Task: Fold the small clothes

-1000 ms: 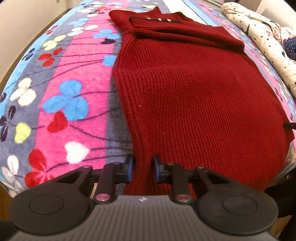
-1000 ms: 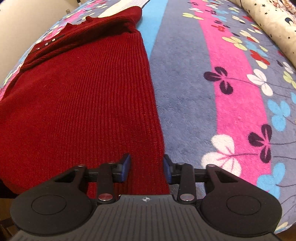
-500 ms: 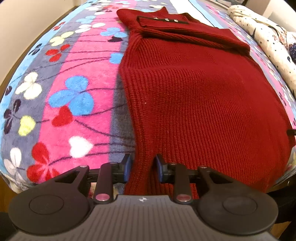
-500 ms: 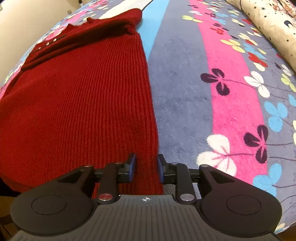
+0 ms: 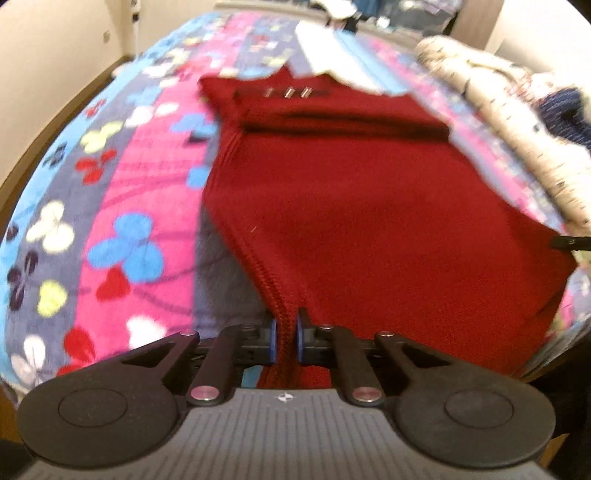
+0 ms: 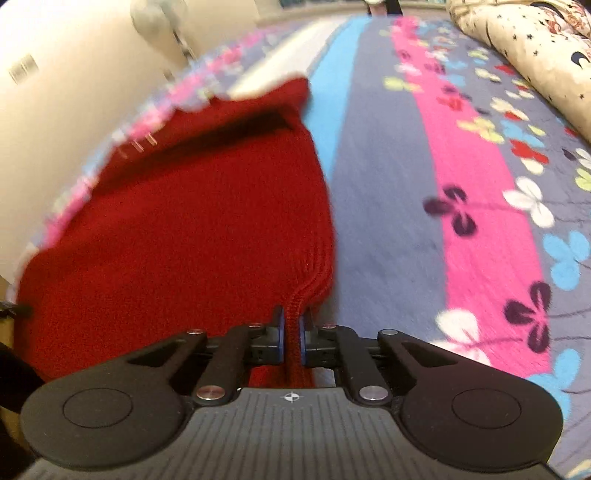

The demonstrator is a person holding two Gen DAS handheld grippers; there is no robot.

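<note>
A dark red knitted sweater (image 5: 369, 206) lies spread on a flowered blanket (image 5: 122, 192), its collar with three small metal buttons (image 5: 291, 92) at the far end. My left gripper (image 5: 284, 338) is shut on the sweater's near left hem corner, which bunches up between the blue pads. In the right wrist view the sweater (image 6: 192, 229) fills the left half. My right gripper (image 6: 291, 338) is shut on its near right hem corner, lifted off the blanket (image 6: 388, 221). Both views are motion-blurred.
A cream star-print quilt (image 5: 517, 133) lies along the right side of the bed and shows in the right wrist view (image 6: 524, 48) too. A white cloth (image 5: 332, 55) lies beyond the collar. A pale wall (image 6: 74, 74) and a fan (image 6: 159, 14) stand at left.
Both grippers have closed on the near hem corners of the sweater and lifted them. The views have tilted up, showing more of the room.
</note>
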